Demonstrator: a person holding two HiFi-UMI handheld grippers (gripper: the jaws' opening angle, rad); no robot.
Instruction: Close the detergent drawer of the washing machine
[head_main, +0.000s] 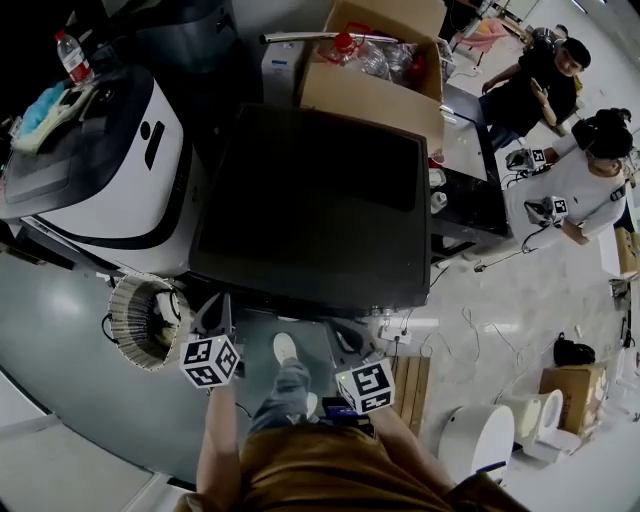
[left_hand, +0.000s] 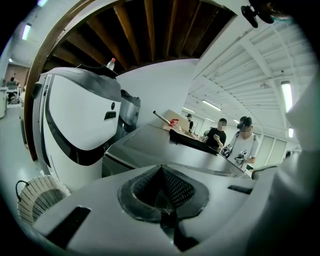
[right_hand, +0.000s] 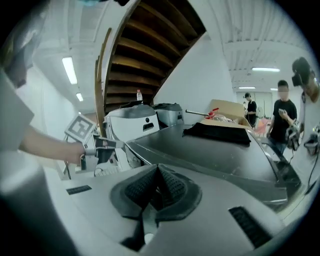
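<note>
Two grippers up: left gripper (left_hand: 162, 175) and right gripper (right_hand: 157, 175), jaws pressed together, empty, facing one washing machine (head_main: 310, 200).

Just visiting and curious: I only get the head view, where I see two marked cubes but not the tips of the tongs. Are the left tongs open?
Observer: No. The left gripper view shows the left tongs shut, with nothing between them.
Operator: And the right ones?
Observer: The right tongs are shut and empty too, pointing over the top of the washer.
Operator: What is overhead?
Observer: The underside of a wooden staircase.
</note>
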